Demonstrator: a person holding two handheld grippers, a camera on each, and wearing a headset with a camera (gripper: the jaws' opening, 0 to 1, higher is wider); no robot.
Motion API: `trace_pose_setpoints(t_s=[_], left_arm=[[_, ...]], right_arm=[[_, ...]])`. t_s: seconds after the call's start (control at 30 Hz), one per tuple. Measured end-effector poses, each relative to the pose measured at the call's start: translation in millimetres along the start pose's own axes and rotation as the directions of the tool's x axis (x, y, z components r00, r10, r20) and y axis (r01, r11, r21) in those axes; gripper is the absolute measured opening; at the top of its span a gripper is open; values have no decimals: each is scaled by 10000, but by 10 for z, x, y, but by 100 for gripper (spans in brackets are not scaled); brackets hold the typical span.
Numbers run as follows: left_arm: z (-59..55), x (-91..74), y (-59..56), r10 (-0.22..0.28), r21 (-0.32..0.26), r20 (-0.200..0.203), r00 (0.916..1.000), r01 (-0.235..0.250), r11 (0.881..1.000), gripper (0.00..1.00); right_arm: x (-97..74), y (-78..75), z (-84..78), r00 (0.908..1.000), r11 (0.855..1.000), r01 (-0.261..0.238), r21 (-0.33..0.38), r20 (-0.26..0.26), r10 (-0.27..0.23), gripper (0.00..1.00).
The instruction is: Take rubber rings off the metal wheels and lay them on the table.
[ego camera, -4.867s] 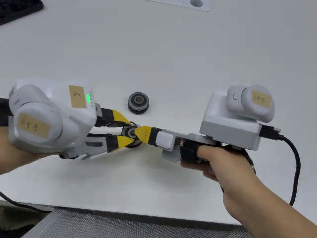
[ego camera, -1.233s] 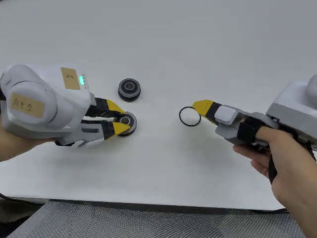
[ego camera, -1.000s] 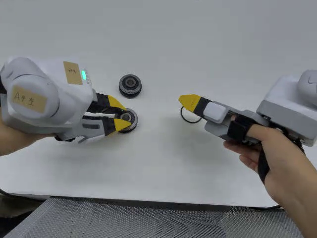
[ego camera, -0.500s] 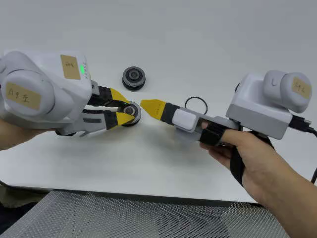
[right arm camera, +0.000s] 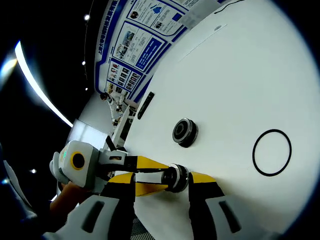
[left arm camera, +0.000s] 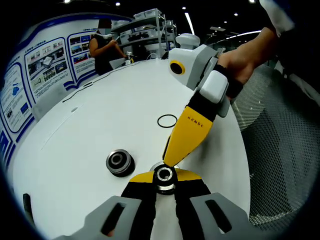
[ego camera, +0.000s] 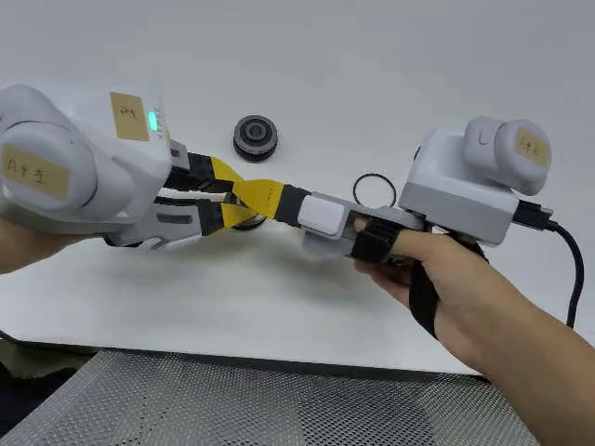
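Note:
A small metal wheel (left arm camera: 165, 179) sits clamped between the yellow tips of my left gripper (left arm camera: 165, 176), just above the white table. In the head view the left gripper (ego camera: 228, 195) is at the left and the wheel is mostly hidden. My right gripper (ego camera: 253, 195) reaches in from the right, and its yellow finger (left arm camera: 187, 134) touches the wheel's top. In the right gripper view the held wheel (right arm camera: 177, 178) lies between the jaws of my right gripper (right arm camera: 167, 184), which stand apart on either side. One black rubber ring (ego camera: 375, 190) lies flat on the table.
A second metal wheel (ego camera: 255, 137) with its dark ring on stands on the table behind the grippers. The table's (ego camera: 307, 307) front edge runs close below the hands, with grey mesh flooring beyond. Display boards and a person stand far off in the left gripper view.
The right gripper has left the rubber ring lying on the table and swung left to the wheel held by the left gripper. The left gripper has kept its grip.

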State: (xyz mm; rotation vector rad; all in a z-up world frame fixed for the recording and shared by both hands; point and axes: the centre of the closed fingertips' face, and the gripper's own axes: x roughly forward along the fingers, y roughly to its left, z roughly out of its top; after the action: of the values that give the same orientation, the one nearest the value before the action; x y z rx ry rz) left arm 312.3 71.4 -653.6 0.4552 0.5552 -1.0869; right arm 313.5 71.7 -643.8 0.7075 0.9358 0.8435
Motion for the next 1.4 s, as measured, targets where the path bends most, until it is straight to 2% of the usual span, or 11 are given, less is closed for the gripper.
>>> trace_pose_setpoints(t_s=[0.27, 0.47, 0.87, 1.1, 1.23, 1.4], left_arm=[[-13, 2, 8, -49, 47, 17, 10000, 49, 10000, 13], [-18, 6, 13, -48, 47, 45, 10000, 48, 10000, 13], [-13, 2, 4, -12, -5, 70, 10000, 12, 10000, 13], [-1, 0, -2, -6, -11, 69, 10000, 6, 10000, 13], [1, 0, -3, -4, -7, 54, 10000, 4, 10000, 13], [4, 0, -6, -4, -1, 52, 10000, 4, 10000, 13]], right_arm=[[42, -1, -81, 9990, 9999, 19, 110, -438, -14, 43], [32, 12, -80, 9986, 9993, -103, 357, -524, 122, 42], [-29, 38, -61, 9989, 9984, -284, 486, -357, 301, 39], [-48, 33, -50, 9989, 9985, -303, 464, -343, 319, 34], [-41, -37, -55, 9992, 9989, -40, 466, -399, 59, 27], [-39, -143, -58, 9981, 9978, 359, 558, -525, -330, 13]])
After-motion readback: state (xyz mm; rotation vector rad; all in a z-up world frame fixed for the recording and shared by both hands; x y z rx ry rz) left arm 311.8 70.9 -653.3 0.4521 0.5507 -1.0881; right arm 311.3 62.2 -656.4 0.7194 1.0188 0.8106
